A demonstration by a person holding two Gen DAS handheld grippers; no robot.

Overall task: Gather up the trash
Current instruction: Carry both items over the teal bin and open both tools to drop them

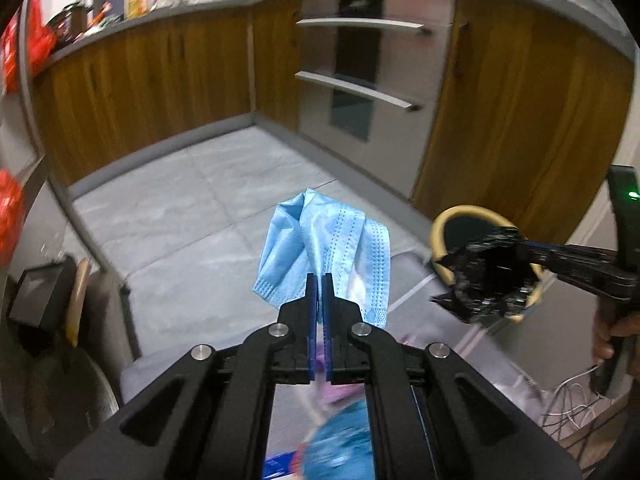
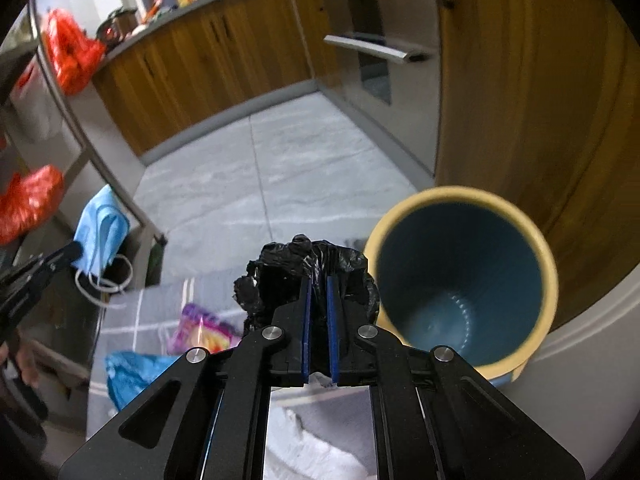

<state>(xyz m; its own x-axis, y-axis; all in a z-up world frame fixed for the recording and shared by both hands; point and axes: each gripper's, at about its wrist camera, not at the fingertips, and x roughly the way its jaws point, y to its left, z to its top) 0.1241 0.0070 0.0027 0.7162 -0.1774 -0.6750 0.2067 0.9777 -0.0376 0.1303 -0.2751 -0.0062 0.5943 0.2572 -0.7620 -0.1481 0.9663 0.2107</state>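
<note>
You hold one piece of trash in each gripper, so the step in hand, as I judge it, is to carry both to the round bin with the cream rim and the dark blue inside [image 2: 464, 276] and drop them there. In the right wrist view the bin stands on the floor at about 3 o'clock from the right gripper [image 2: 318, 280], just beside it, and its mouth is free.

Bring the right gripper over the mouth first, because it is nearer. Open the jaws only when the crumpled black plastic bag [image 2: 308, 276] hangs fully inside the rim; the plastic is light and may fall to one side. Then bring the left gripper [image 1: 319, 280] across. In the left wrist view the bin [image 1: 440, 236] is at about 3 o'clock, partly hidden behind the black bag [image 1: 492, 280]. Take care of the white ear loops of the light blue pleated face mask [image 2: 100, 228]: they hang below it and could catch on the rim.

The left gripper's blue pads are almost together, clamped on the face mask [image 1: 320, 236], which stands up and spreads beyond the tips. The right gripper's pads are a little apart and pinch the black bag between them.

More trash lies on the grey mat [image 2: 152, 304]: a purple and yellow snack wrapper [image 2: 204, 328] and a crumpled blue plastic bag [image 2: 132, 376], at about 8 o'clock from the right gripper.
</note>
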